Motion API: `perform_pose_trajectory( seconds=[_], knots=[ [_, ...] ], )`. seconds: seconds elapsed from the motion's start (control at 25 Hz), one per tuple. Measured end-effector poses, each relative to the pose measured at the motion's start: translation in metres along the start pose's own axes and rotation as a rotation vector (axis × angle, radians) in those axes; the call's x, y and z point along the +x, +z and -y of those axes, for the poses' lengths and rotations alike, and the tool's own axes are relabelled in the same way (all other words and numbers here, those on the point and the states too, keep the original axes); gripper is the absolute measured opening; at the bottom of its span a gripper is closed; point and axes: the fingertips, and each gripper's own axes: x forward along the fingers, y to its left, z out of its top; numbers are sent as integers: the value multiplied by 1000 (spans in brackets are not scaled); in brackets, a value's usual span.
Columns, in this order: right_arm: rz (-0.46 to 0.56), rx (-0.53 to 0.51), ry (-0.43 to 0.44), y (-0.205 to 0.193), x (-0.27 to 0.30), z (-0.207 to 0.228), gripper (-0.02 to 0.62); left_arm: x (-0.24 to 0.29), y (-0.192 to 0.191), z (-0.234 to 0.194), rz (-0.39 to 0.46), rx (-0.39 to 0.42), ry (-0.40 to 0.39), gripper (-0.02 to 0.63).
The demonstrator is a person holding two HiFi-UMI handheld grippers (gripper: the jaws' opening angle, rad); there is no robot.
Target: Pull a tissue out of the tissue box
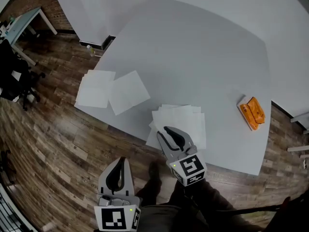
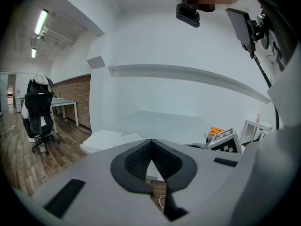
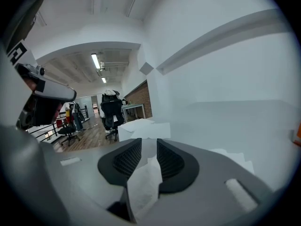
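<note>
Your right gripper has its jaws slightly apart around a tissue, probably to drop it on the pile, while your left gripper is closed and empty.

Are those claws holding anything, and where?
One end of a tissue lies between the parted jaws of the right gripper, seemingly unpinched; the left gripper is shut, empty.

tissue stack partly hidden behind right hand-held gripper
</note>
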Motion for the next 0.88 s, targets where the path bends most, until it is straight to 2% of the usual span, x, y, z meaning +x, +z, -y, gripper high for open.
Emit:
perform_pose_trajectory(
  seconds=[0.12, 0.28, 0.48, 0.68, 0.88],
  knots=[
    [2, 1, 25, -1, 0, -12, 93, 0, 2, -1, 10, 0, -11, 0],
    [14, 1, 32, 5, -8, -23, 97, 2, 5, 7, 19, 9, -53, 0],
    [57, 12, 29, 23, -41, -37, 97, -1, 15, 37, 38, 31, -132, 0],
    [136, 46, -78, 55, -102, -23, 97, -4, 22, 87, 57, 59, -238, 0],
    [274, 55, -169, 81, -190, -17, 95, -20, 24, 146, 88, 98, -341, 0]
  ],
)
